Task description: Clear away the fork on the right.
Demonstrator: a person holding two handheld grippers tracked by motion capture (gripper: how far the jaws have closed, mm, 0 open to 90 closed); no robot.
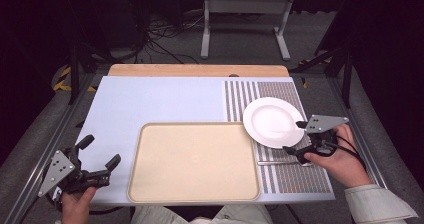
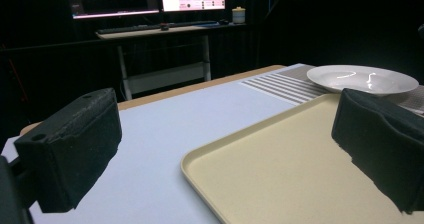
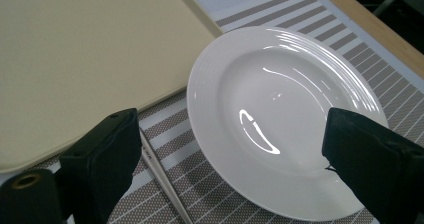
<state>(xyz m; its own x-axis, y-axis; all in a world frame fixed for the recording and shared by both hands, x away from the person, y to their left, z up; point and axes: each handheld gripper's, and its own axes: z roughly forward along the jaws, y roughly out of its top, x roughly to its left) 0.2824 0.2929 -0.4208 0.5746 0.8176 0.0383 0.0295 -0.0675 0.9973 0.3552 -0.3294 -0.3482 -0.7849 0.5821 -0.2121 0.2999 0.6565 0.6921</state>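
Currently the tabletop (image 1: 160, 104) carries a pale blue surface with a wooden strip along its far edge. The landmark for all positions is the beige tray (image 1: 195, 161), which lies flat at the near middle of the tabletop. A striped grey placemat (image 1: 295, 176) lies just beside the tray's right edge and extends toward the far side. A white plate (image 1: 272, 121) rests upright on the placemat at the tray's far right corner; its rim is just beside or slightly over that corner, and which of the two cannot be told. A thin metal utensil (image 1: 280, 162) lies on the placemat close to the tray's right edge, nearer than the plate.

The right gripper (image 1: 295, 136) is positioned right of the tray, over the plate's near right rim, held in the right hand (image 1: 340, 159). Its jaws are spread wide, one on each side of the plate's near portion, gripping nothing.

The left gripper (image 1: 100, 154) is positioned left of the tray's near left corner, held in the left hand (image 1: 77, 204). Its jaws are spread apart and empty.
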